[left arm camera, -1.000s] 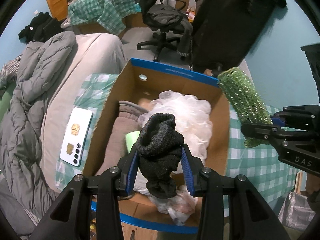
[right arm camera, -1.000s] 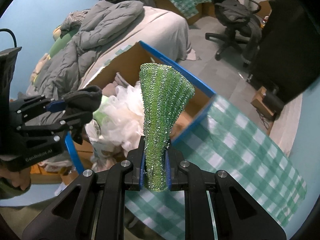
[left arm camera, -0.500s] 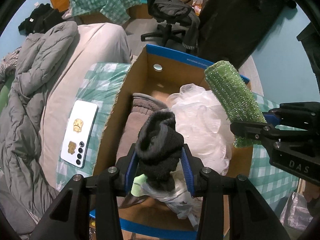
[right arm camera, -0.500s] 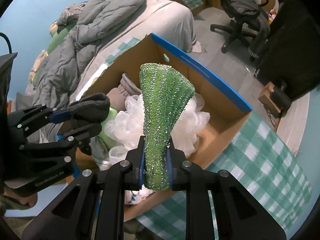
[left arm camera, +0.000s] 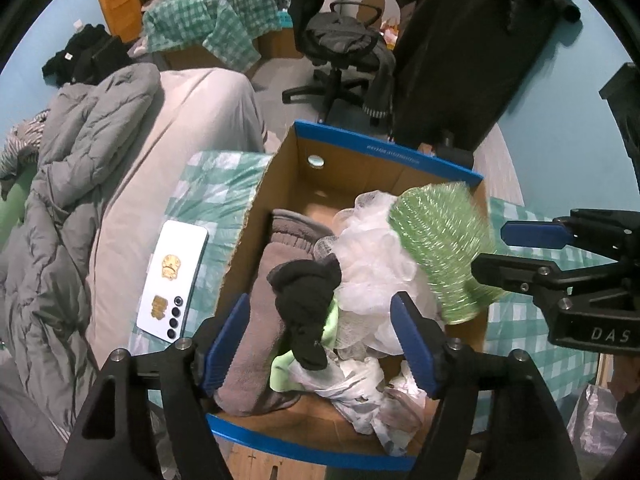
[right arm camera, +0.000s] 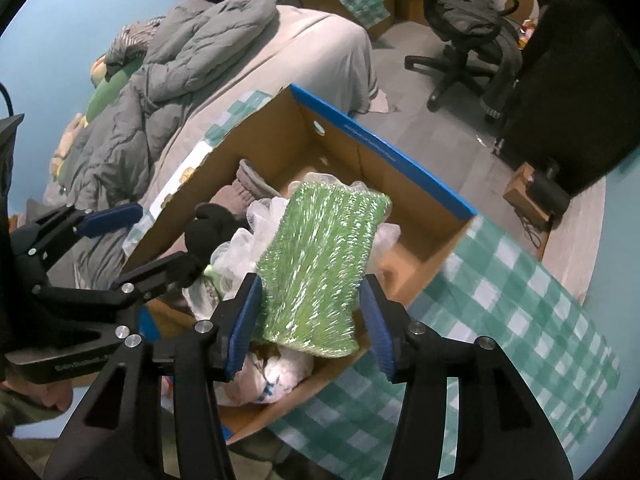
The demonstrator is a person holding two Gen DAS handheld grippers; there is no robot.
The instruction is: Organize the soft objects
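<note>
A cardboard box (left arm camera: 384,152) (right arm camera: 384,148) with blue rims holds a pile of soft things. My left gripper (left arm camera: 320,344) (right arm camera: 162,236) hangs over its near end with its jaws opening. The black sock (left arm camera: 308,304) (right arm camera: 212,224) lies loose between them on the pile, clear of both pads. My right gripper (right arm camera: 311,320) (left arm camera: 492,250) is over the box's right side, jaws also opening. The green glittery scrubber (right arm camera: 320,264) (left arm camera: 440,248) sits blurred between them, free of the pads, above the white mesh puff (left arm camera: 372,248).
A grey-brown towel (left arm camera: 260,320) and plastic bags (left arm camera: 360,384) fill the box. A white phone (left arm camera: 172,284) lies on the green checked cloth (right arm camera: 520,300) left of the box. A grey duvet (left arm camera: 72,168) covers the bed; an office chair (left arm camera: 340,40) stands behind.
Both grippers have opened. The black sock left the left pads and dropped onto the pile. The green scrubber came loose from the right pads and tipped over the box.
</note>
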